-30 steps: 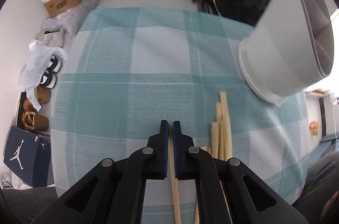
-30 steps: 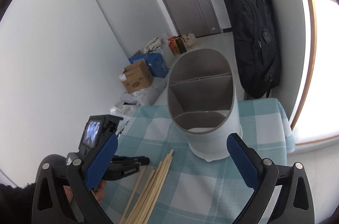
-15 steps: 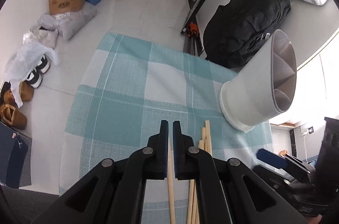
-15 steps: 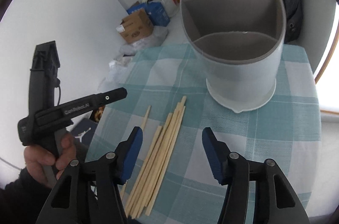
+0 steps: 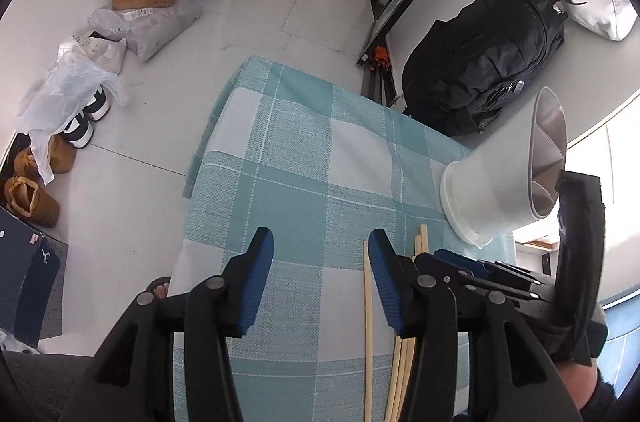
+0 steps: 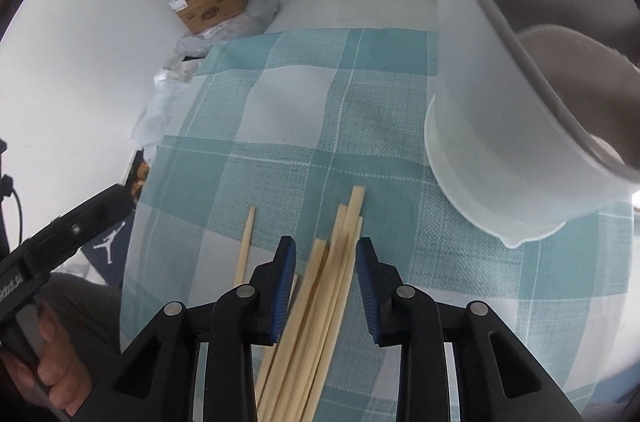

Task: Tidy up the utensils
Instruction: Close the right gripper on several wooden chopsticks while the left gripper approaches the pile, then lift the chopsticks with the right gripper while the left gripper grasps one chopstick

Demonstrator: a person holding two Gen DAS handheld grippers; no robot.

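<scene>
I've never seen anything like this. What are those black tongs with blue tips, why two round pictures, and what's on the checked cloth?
No robot here: a person holds a hand-operated gripper in each hand, and each gripper carries a wide-angle camera looking along its two fingers. That gives two round pictures, one per hand.

In the left hand's view, the left gripper hangs above the checked tablecloth; its jaws are opening and nothing is clamped in them, though a single chopstick lies just inside its right finger.

In the right hand's view, the right gripper straddles a bundle of chopsticks lying on the cloth. Its jaws are closing, but the pads do not yet press the sticks. The single chopstick lies apart, to the left.

The grey utensil holder, divided inside, stands on the cloth, ready for the chopsticks.
</scene>
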